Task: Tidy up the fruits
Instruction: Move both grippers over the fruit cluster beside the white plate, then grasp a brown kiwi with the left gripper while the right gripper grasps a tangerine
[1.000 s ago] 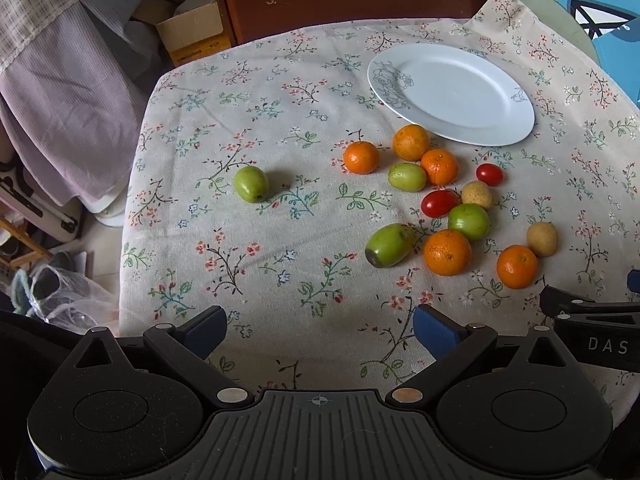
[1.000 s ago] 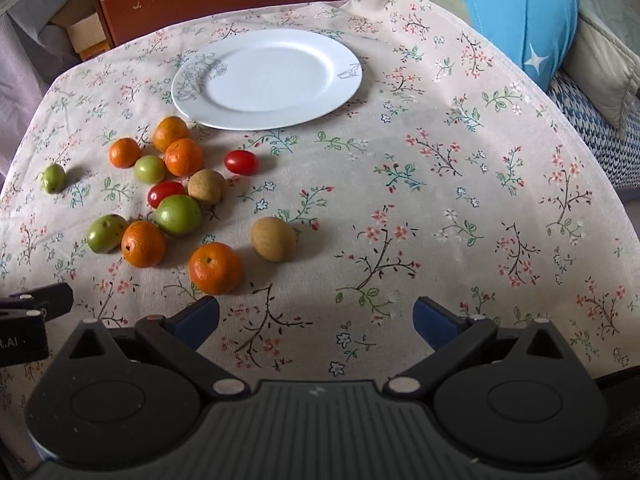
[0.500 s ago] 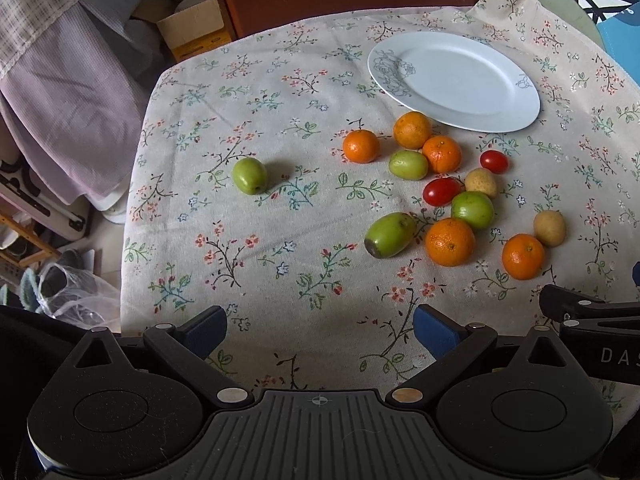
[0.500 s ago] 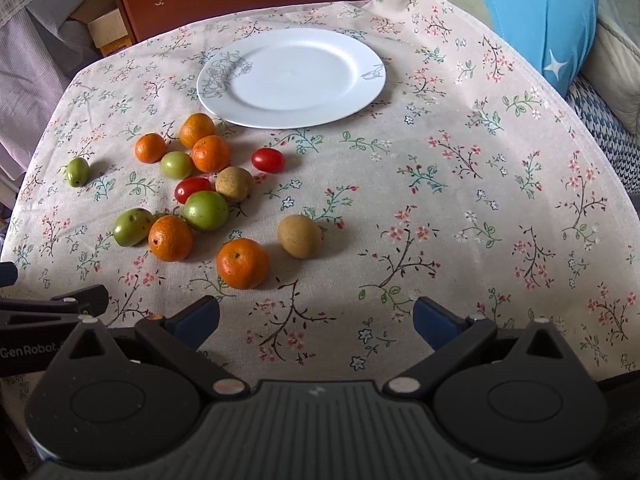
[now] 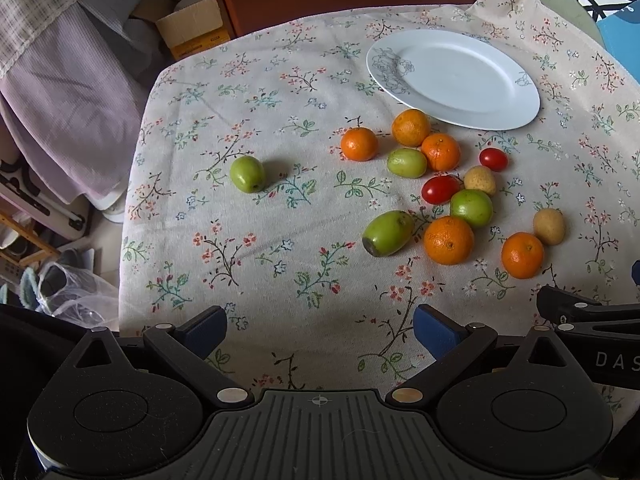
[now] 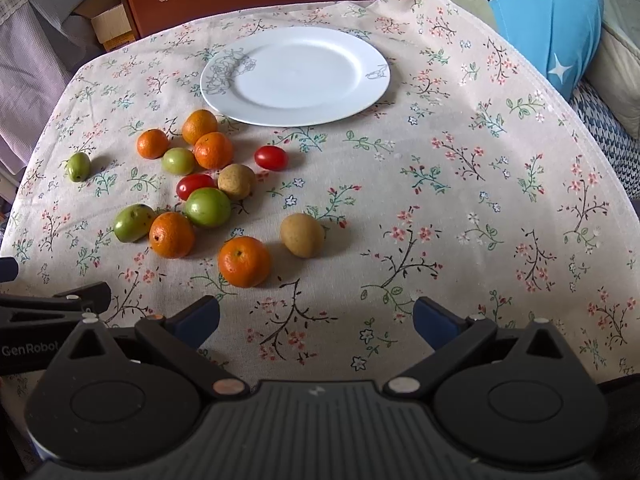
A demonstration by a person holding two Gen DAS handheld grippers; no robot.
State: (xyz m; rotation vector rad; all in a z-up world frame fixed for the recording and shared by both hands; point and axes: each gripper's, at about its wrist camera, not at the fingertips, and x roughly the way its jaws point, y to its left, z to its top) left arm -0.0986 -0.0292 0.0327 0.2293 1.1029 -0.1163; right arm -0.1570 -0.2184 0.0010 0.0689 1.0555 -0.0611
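Left wrist view: left gripper (image 5: pixel 320 330) spread wide, holding nothing, above floral tablecloth (image 5: pixel 248 248). Right gripper (image 5: pixel 592 320) cut off at right edge. Fruit pile (image 5: pixel 448 196) sits centre-right, near side of white plate (image 5: pixel 454 78); lone green fruit (image 5: pixel 247 174) well apart at left. Cardboard box (image 5: pixel 192 34) half hidden behind cloth.

Right wrist view: right gripper (image 6: pixel 316 318) spread wide, empty. Nearest orange (image 6: pixel 244 261) just beyond left finger (image 6: pixel 196 320). Blue cushion (image 6: pixel 548 20) cropped far right.
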